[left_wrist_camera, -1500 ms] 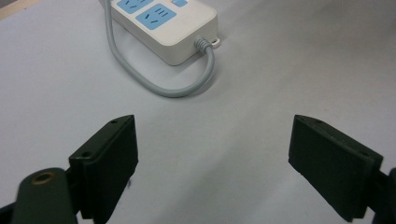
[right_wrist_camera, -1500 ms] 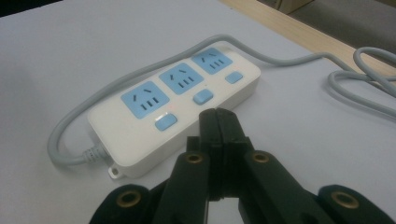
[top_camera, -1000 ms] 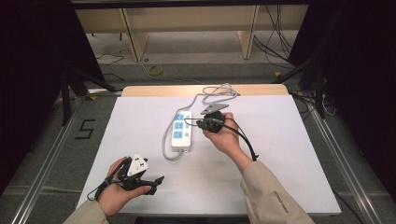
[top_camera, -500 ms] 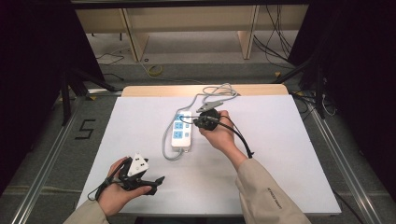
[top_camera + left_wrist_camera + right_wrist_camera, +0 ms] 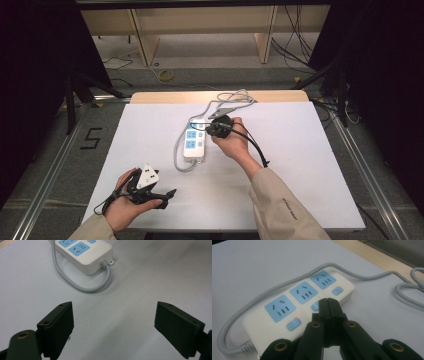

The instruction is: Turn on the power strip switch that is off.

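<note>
A white power strip (image 5: 194,142) with three blue sockets and blue switch buttons lies at the middle of the white table, its grey cable (image 5: 177,152) looping round its left side. My right gripper (image 5: 214,129) is shut with nothing in it. In the right gripper view its tips (image 5: 328,302) sit right at the middle switch button (image 5: 314,306) of the power strip (image 5: 305,293); whether they touch it I cannot tell. My left gripper (image 5: 166,193) rests low at the front left, well short of the strip. Its jaws (image 5: 113,325) stand wide open and empty, facing the strip's cable end (image 5: 85,252).
The cable runs on into a loose coil (image 5: 236,97) at the back of the table, near a bare wooden strip (image 5: 165,96). The white tabletop (image 5: 310,165) spreads wide to the right. Beyond the table are the floor, shelf legs and loose wires.
My right gripper has edged left and a little forward, onto the power strip's row of buttons. The left gripper has stayed where it was.
</note>
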